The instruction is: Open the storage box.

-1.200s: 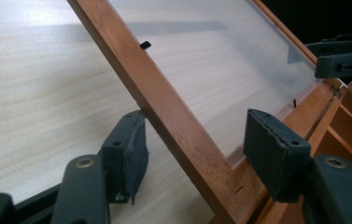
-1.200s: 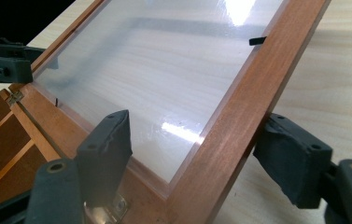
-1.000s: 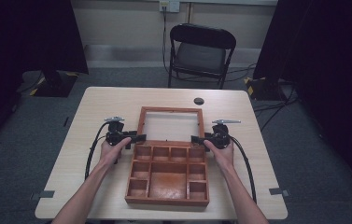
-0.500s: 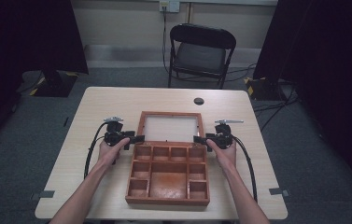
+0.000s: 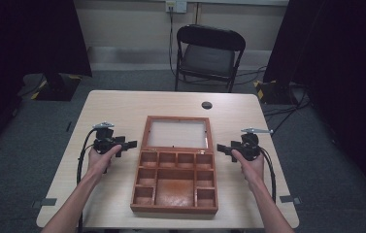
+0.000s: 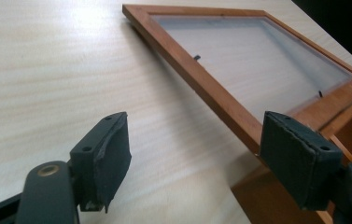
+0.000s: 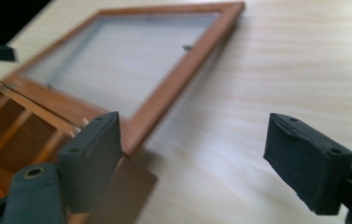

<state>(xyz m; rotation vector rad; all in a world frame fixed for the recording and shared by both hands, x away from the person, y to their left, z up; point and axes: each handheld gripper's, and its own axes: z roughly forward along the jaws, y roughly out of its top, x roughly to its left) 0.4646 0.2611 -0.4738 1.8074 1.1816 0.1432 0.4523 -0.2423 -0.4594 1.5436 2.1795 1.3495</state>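
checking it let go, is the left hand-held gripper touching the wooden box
Apart. The high view shows bare table between the left hand-held gripper and the box; its own view shows open jaws with nothing between them.

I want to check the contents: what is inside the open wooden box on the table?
The wooden box shows only bare compartments, with nothing lying in them. Its glazed lid lies open behind, hiding nothing inside.

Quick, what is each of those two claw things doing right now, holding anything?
Left gripper: open, jaws just widened, nothing between them.
Right gripper: open, holding nothing, beside the wooden box.
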